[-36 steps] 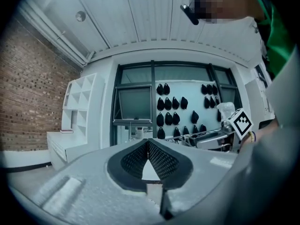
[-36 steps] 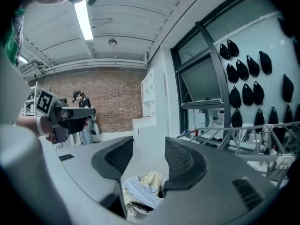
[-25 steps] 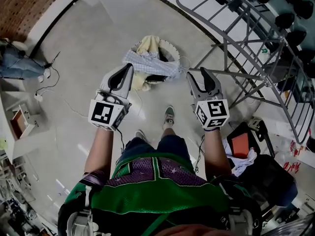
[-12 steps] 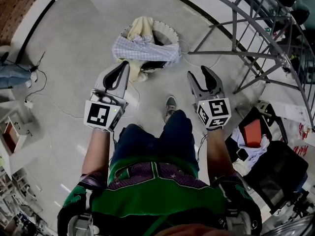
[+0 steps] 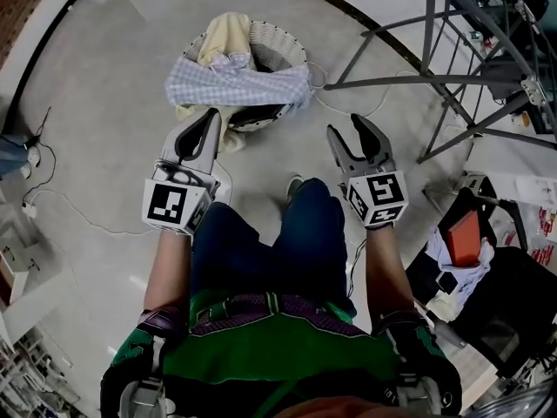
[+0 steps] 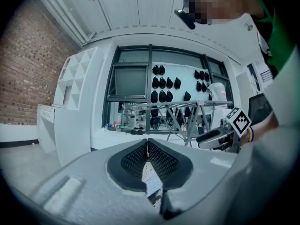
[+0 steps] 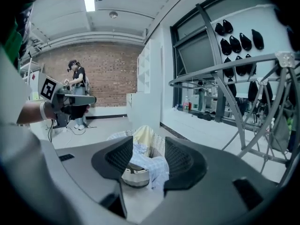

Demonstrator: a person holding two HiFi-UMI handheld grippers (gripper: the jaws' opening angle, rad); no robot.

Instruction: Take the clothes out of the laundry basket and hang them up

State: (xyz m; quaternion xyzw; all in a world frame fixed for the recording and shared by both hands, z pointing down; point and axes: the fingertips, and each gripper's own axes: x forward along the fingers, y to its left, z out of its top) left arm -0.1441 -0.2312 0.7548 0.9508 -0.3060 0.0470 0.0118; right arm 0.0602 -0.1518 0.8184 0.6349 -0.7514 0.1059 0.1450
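Wicker, pale and round: in the head view the laundry basket (image 5: 287, 46) stands on the floor (image 5: 104, 103) ahead of the person. A blue-and-white checked garment (image 5: 235, 84) lies draped across its near rim and hangs down the outside. A cream garment (image 5: 224, 35) is heaped at the far side and spills over too. Both look thin, soft and crumpled. The left claw (image 5: 211, 116) hangs just short of the checked cloth. The right claw (image 5: 349, 129) is beside the basket and apart from it. The grey drying rack (image 5: 435, 81) stands at the right.

The left gripper view shows that claw's jaws pressed flat together with nothing held. It looks out level toward the rack, not down at the clothes.

The right gripper view shows its jaws standing wide. The basket and both garments are framed in the gap but lie beyond it, so nothing touches the pads.

The closed left claw would probably only nudge the cloth and push it off the rim unless it opens first. A pull on one corner of the checked garment could drag the cream one along or tip the light basket, since the two seem to overlap. Lifted by an edge, the cloth may trail and catch on the rack's legs.
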